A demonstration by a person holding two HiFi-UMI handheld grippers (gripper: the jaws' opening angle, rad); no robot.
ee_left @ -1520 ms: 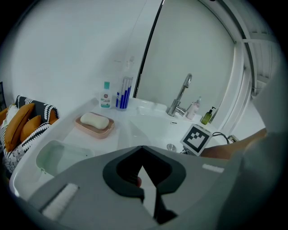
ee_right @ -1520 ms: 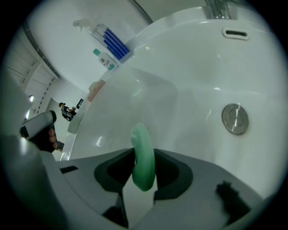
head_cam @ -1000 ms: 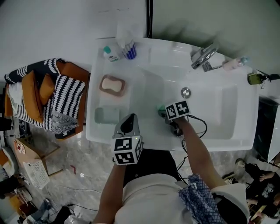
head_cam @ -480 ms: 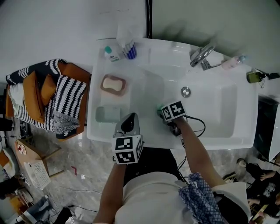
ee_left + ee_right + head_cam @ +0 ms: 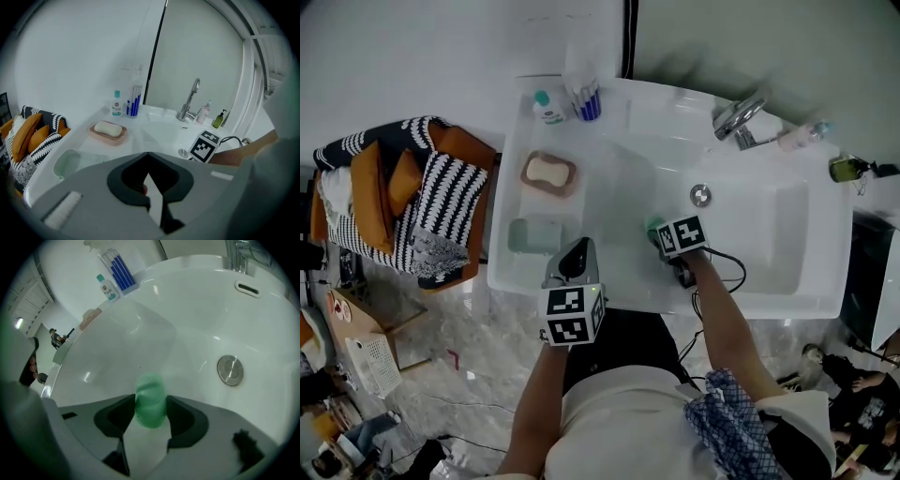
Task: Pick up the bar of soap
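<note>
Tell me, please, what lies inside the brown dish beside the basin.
A pale bar of soap lies in the dish. The dish's floor under the soap is covered, so unseen.

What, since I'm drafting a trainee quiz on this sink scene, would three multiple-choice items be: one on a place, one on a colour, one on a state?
1. Where does the beige soap lie?
A. In the dish left of the basin
B. Inside the basin
C. On the floor

2. What colour is the bar inside the basin?
A. Blue
B. Green
C. Orange

3. How do the left gripper fingers stand?
A. Wide apart
B. Clamped on soap
C. Together, nothing between them

Key:
1 A, as the head view shows it resting in the dish on the counter.
2 B, as it shows green against the white basin.
3 C, as the left gripper view shows the tips meeting with nothing held.
</note>
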